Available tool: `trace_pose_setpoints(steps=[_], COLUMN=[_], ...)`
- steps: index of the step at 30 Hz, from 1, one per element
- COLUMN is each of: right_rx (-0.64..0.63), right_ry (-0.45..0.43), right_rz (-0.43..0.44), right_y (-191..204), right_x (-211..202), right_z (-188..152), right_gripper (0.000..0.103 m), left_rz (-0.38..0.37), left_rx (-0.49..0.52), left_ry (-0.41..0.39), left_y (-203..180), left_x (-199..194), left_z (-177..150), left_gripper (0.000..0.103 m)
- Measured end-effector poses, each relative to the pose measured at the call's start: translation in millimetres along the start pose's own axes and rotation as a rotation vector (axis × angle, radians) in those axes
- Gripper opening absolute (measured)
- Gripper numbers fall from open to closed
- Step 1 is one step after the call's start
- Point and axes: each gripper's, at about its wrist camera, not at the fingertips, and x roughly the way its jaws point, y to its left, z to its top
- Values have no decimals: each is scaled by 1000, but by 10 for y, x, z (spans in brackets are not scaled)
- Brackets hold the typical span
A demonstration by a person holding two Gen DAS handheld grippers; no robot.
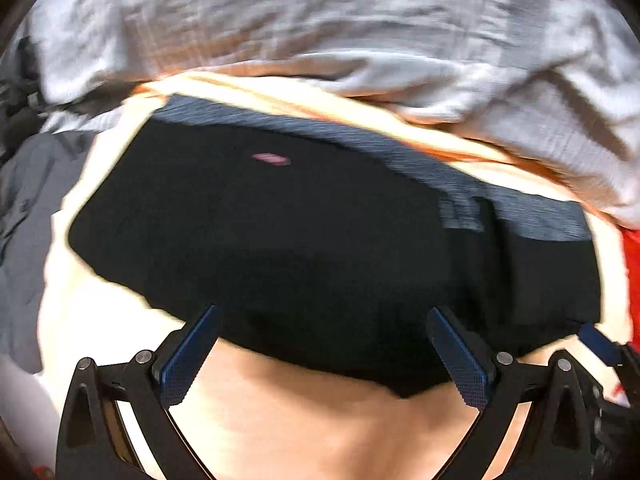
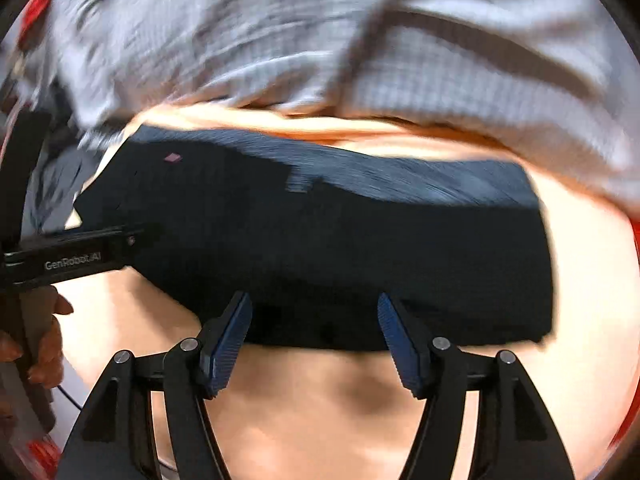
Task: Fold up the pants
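The black pants (image 1: 280,220) lie folded into a broad band on the pale table (image 1: 300,420), with a grey-blue waistband (image 1: 400,148) along the far edge and a small pink label. My left gripper (image 1: 323,309) hangs open over the near edge, its blue pads apart with nothing pinched. In the right wrist view the same pants (image 2: 320,240) lie below my right gripper (image 2: 313,295), which is also open with its pads clear of the cloth. The left tool's black housing (image 2: 72,256) and a hand (image 2: 44,344) show at the left.
A crumpled pale grey checked cloth (image 1: 360,20) fills the far side behind the pants (image 2: 320,40). A dark grey garment (image 1: 24,220) lies at the left. Something red (image 1: 632,264) sits at the right edge. Bare tabletop (image 2: 320,400) lies in front of the pants.
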Motion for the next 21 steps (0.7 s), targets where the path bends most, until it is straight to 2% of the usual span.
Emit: trace_pose_setpoints(steps=[4, 7, 10, 12, 13, 14, 16, 17, 19, 21], right_rx=[179, 220, 249, 262, 272, 280, 292, 300, 310, 309], right_ry=[28, 41, 42, 40, 38, 37, 38, 38, 33, 30], right_rz=[-16, -22, -3, 12, 22, 27, 34, 38, 41, 36], right_y=[-572, -777, -883, -877, -899, -914, -951, -970, -1026, -1069], right_x=[-145, -130, -155, -97, -94, -82, -82, -77, -137, -195], right_z=[-171, -217, -248, -236, -235, -229, -227, -229, -255, -282], right_gripper=[69, 69, 69, 69, 69, 69, 69, 69, 68, 68], left_rz=[-104, -187, -223, -239, -254, -264, -241, -237, -243, -190], left_rx=[57, 91, 136, 156, 156, 155, 159, 161, 174, 223], left_ry=[1, 0, 13, 44, 67, 82, 111, 117, 105, 92], left_y=[-396, -687, -946, -1079, -1130, -1162, -1222, -1231, -1221, -1220], left_x=[-20, -23, 49, 151, 219, 267, 360, 355, 294, 254], left_z=[20, 39, 51, 59, 61, 58, 41, 20, -40, -148], left_gripper=[103, 97, 80, 57, 52, 40, 22, 10, 9, 9])
